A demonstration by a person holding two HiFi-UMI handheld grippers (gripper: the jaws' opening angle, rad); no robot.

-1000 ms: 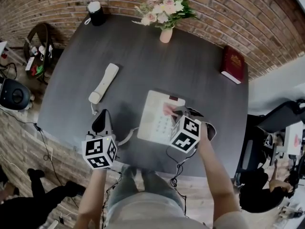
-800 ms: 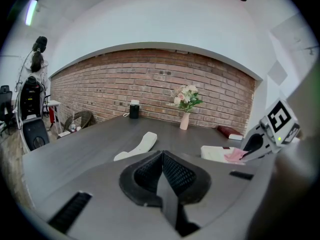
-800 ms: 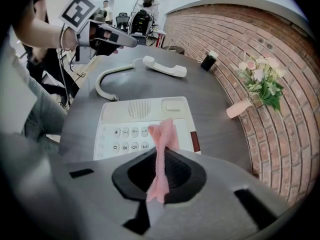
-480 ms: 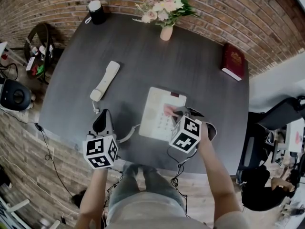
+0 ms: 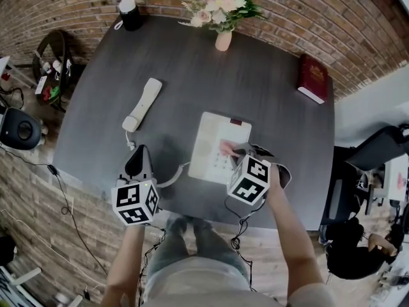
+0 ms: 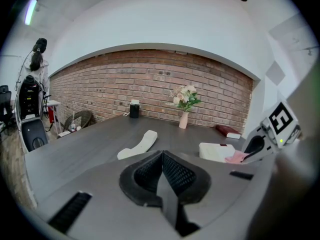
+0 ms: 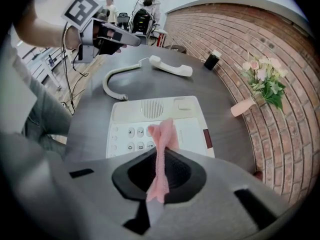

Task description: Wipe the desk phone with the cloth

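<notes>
On the dark grey desk the phone is set near the front edge, a little to the right of the middle, with its keypad facing up. Its handset is laid off the base, well apart to the left, and the coiled cord is seen curving across the desk between the phone and the left gripper.

The right gripper is held over the right part of the phone. Its jaws are clenched on a pink cloth, which is pinched into a narrow strip between them. The free end of the cloth is pushed out past the jaw tips and is seen over the number keys; whether it is pressed on the keys cannot be told.

The left gripper is held by the front left part of the desk, well apart from the phone and short of the handset. Its jaws are pressed together with nothing between them.

At the far edge a pale pink vase of flowers is stood upright. A red book is laid flat near the right edge, and a black container with a white top is placed at the far left corner. A brick wall is seen behind the desk.
</notes>
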